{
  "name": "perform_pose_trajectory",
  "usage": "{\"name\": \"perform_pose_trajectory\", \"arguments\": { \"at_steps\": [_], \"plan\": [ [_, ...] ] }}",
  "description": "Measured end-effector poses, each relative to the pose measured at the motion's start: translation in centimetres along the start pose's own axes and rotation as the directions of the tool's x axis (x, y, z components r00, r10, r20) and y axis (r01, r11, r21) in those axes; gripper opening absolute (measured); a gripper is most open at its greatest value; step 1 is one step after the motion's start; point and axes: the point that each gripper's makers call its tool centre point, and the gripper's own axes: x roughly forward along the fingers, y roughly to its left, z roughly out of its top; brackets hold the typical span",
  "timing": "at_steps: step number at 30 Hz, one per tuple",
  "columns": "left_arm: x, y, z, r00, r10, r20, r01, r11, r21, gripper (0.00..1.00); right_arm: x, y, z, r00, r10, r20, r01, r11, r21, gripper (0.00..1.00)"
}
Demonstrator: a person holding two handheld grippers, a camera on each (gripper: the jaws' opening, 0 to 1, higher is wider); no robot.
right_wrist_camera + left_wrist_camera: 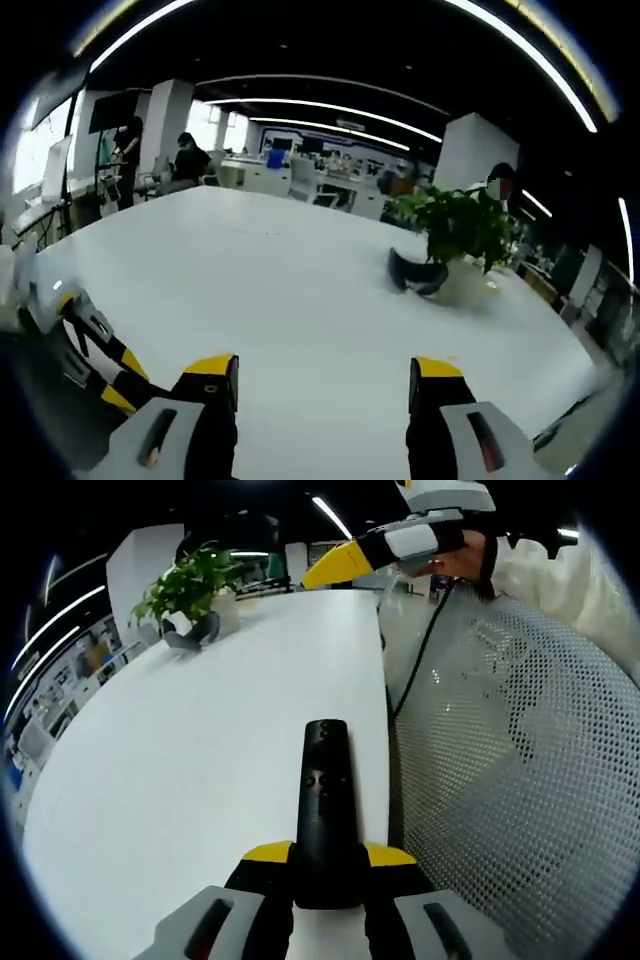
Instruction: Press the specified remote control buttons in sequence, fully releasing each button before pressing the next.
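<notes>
My left gripper (328, 865) is clamped on the near end of a slim black remote control (325, 800), which points out over the long white table (200, 750), near its right-hand edge. My right gripper (325, 385) stands wide apart with nothing between its yellow-tipped jaws, over the same table. A leafy green potted plant (457, 228) sits toward the far end, a dark curved object (415, 273) just beside it.

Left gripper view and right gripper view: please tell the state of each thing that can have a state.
Remote control: clamped upright between the left gripper's jaws, buttons facing the camera.
Left gripper: shut on the remote control.
Right gripper: open, empty, above the white table.
Potted plant: upright on the table.
</notes>
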Motion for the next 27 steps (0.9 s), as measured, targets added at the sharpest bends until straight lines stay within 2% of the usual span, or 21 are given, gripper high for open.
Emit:
{"name": "perform_pose_trajectory", "arguments": {
  "at_steps": [4, 6, 8, 15, 20, 24, 27],
  "plan": [
    [-0.3, 0.4, 0.0, 1.000, 0.011, -0.002, -0.011, 0.998, 0.056, 0.24, 0.7, -0.6, -1.0, 0.999, -0.005, -0.052, 0.005, 1.000, -0.006, 0.69],
    [-0.5, 0.5, -0.2, 1.000, 0.010, -0.014, -0.009, 0.999, 0.053, 0.24, 0.4, -0.8, -0.7, 1.000, -0.009, -0.025, 0.010, 0.999, 0.035, 0.69],
    [-0.6, 0.9, -0.4, 1.000, 0.007, -0.019, -0.006, 0.999, 0.034, 0.24, 0.3, -0.8, -0.4, 1.000, -0.010, -0.005, 0.010, 0.999, 0.040, 0.71],
    [-1.0, 2.3, -0.8, 0.999, 0.024, -0.026, -0.023, 0.999, 0.044, 0.24, 0.7, -1.6, -1.4, 0.997, -0.052, -0.052, 0.055, 0.998, 0.040, 0.82],
    [-1.1, 2.7, -1.1, 1.000, 0.002, -0.024, -0.001, 0.999, 0.032, 0.24, 0.6, -1.8, -1.8, 0.996, -0.057, -0.074, 0.062, 0.996, 0.063, 0.78],
    [-1.3, 3.3, -1.5, 1.000, -0.014, -0.026, 0.015, 1.000, 0.019, 0.24, 0.3, -2.9, -1.8, 0.993, -0.099, -0.059, 0.105, 0.989, 0.105, 0.79],
    [-1.3, 3.9, -1.6, 0.999, -0.014, -0.036, 0.015, 0.999, 0.038, 0.24, 0.4, -3.9, -3.3, 0.989, -0.104, -0.107, 0.126, 0.964, 0.234, 0.80]
  ]
}}
